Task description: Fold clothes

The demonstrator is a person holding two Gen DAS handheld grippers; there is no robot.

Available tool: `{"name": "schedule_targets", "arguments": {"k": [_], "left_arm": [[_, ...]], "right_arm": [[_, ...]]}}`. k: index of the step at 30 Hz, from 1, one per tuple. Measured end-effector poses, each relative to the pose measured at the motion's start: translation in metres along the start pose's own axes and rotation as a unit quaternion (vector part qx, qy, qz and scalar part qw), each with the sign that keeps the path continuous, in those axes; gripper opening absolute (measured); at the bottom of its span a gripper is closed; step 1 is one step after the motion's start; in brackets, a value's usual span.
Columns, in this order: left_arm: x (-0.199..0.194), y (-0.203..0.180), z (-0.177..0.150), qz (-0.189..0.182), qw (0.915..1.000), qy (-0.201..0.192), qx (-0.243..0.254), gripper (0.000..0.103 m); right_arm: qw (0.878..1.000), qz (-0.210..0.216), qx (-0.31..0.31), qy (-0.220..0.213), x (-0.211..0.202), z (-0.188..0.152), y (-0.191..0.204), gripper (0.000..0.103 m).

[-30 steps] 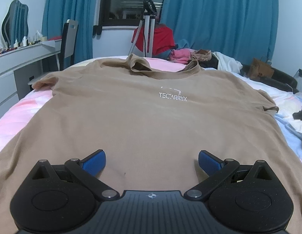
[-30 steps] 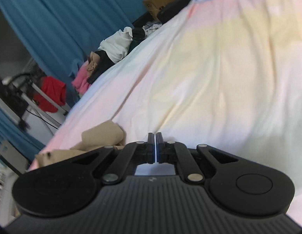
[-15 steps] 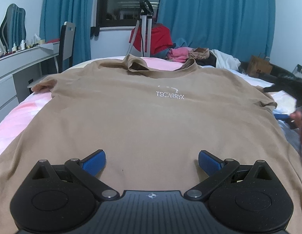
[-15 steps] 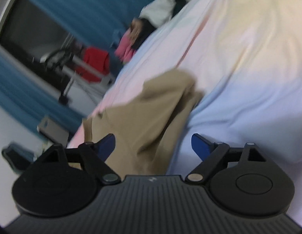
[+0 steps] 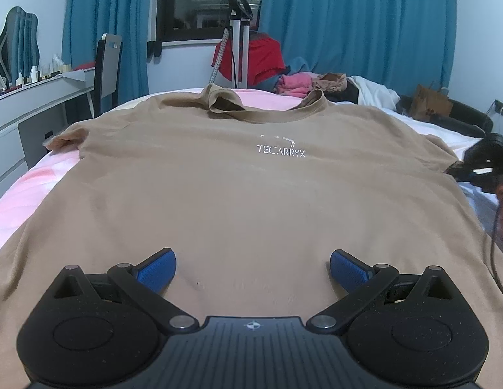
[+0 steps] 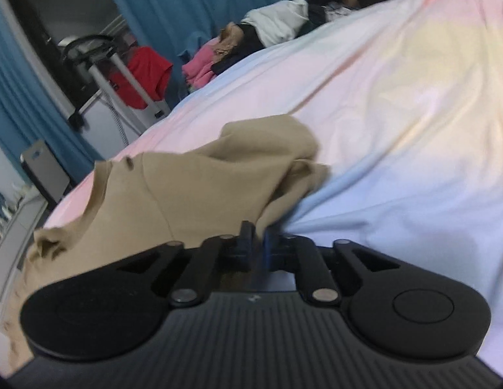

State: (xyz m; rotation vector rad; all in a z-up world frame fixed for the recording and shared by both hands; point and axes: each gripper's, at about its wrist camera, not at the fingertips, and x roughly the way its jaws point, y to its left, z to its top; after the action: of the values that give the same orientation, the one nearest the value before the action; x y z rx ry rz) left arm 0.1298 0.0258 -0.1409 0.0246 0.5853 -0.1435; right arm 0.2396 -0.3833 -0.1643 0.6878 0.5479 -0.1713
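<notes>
A tan T-shirt [image 5: 238, 194] with white "TECARRYX" lettering lies spread flat, front up, on the bed, collar at the far end. My left gripper [image 5: 253, 267] is open and empty, its blue pads hovering low over the shirt's lower middle. In the right wrist view the same tan T-shirt [image 6: 193, 188] shows its right sleeve bunched up. My right gripper [image 6: 258, 243] is shut on the sleeve's edge, with fabric pinched between the pads. The right gripper also shows in the left wrist view [image 5: 478, 168] at the shirt's right sleeve.
The bed sheet [image 6: 397, 113] is pastel pink, yellow and blue. A pile of clothes [image 5: 309, 82] lies at the far end near a garment steamer [image 5: 236, 32]. A white desk [image 5: 30, 97] and chair [image 5: 107, 61] stand at the left. Blue curtains hang behind.
My right gripper opened, moved over to the shirt's right sleeve and has closed on its edge. The left gripper stayed open over the shirt, drifting only slightly.
</notes>
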Motion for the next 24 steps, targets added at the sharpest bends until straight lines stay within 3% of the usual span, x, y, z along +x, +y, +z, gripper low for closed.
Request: {"name": "schedule_targets", "arguments": {"k": [7,13,14,16,17,18,24], "left_arm": [[-0.005,-0.003,-0.001,0.005,1.0,-0.003,0.007,0.102],[-0.011,-0.007,0.0,0.005,0.9997,-0.011,0.019,0.102],[-0.011,-0.007,0.0,0.004,0.9997,-0.012,0.02,0.102],[-0.011,-0.008,0.0,0.004,0.9997,-0.011,0.021,0.102],[-0.01,-0.008,0.0,0.003,0.9997,-0.01,0.022,0.102],[-0.01,-0.008,0.0,0.003,0.9997,-0.009,0.021,0.102],[-0.008,-0.006,0.002,-0.004,0.9999,-0.009,0.011,0.102]], "right_arm": [[0.999,-0.025,0.041,0.002,-0.025,0.013,-0.03,0.006],[0.989,0.049,0.137,-0.005,-0.033,0.015,-0.051,0.01],[0.986,0.063,0.152,0.0,-0.03,0.013,-0.05,0.014],[0.981,0.085,0.175,0.009,-0.024,0.009,-0.047,0.042],[0.98,0.091,0.176,0.007,-0.022,0.007,-0.044,0.071],[0.98,0.096,0.173,0.004,-0.02,0.005,-0.041,0.084],[0.988,0.101,0.109,-0.031,0.007,0.003,-0.016,0.083]]}}
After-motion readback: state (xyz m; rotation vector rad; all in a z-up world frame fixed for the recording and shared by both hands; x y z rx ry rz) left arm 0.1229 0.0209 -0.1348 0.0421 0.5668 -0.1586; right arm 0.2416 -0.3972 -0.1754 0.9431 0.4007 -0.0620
